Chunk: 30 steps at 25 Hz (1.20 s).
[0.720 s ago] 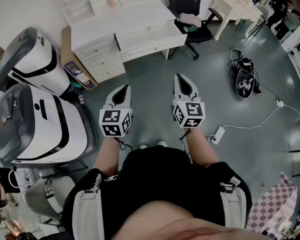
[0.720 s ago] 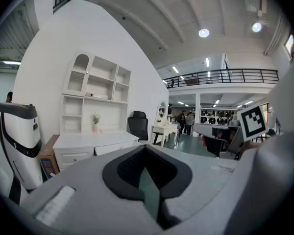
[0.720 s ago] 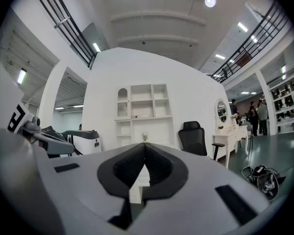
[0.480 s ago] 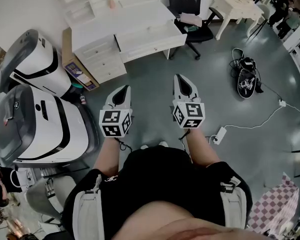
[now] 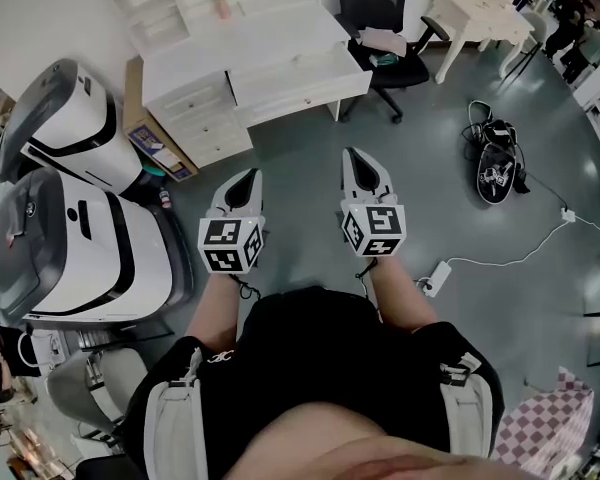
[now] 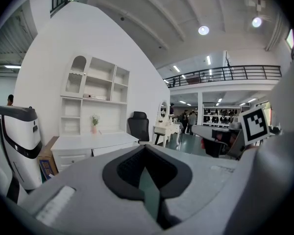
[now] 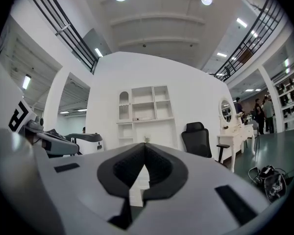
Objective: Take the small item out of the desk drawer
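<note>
The small item cannot be seen. It presumably lies in the wide drawer [image 5: 298,76] that stands pulled out under the white tabletop [image 5: 250,40], at 12 o'clock from the person and well away across the floor. The task calls it small, so it is probably light and one claw should manage it. A pinch across its narrowest sides, reached from above the drawer's open top, looks best. Whether it is stiff, slippery or fragile cannot be judged yet.

The left claw [image 5: 252,176] and the right claw [image 5: 353,156] are both closed with nothing between them, and both point at the desk.

Since the earlier frame the right claw has edged slightly toward 9 o'clock. The left looks unmoved, and the head view has turned a touch.
</note>
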Tool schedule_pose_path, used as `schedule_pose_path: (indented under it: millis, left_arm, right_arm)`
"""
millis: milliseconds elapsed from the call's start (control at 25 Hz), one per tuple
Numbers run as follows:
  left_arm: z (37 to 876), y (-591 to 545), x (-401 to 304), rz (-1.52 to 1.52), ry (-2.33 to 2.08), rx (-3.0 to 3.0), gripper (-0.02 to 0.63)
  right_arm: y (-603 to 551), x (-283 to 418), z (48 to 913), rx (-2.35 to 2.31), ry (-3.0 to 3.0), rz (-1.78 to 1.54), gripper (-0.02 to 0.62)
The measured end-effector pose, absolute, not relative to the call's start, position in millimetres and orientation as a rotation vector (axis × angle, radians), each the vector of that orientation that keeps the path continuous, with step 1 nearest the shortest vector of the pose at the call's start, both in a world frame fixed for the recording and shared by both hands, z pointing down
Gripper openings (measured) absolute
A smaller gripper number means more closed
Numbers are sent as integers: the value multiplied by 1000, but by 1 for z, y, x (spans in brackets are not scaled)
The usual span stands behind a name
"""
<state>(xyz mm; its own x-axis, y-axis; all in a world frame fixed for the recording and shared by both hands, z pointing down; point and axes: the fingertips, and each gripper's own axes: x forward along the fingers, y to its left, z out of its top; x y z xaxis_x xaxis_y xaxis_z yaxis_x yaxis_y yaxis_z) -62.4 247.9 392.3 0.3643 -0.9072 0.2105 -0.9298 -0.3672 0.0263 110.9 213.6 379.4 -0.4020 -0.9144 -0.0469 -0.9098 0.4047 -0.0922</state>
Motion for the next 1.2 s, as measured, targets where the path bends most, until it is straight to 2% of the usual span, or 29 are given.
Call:
schedule_pose_path:
  millis: [720,1200]
  left_arm:
    - [389,214,-11,272,-1760,2499,13]
    - [401,120,-27,227,-1711,2540,13]
  right_arm:
    - [170,162,386,-1618,2555,-65,-3]
    - [85,148,391,-1676,2535,-12,-3]
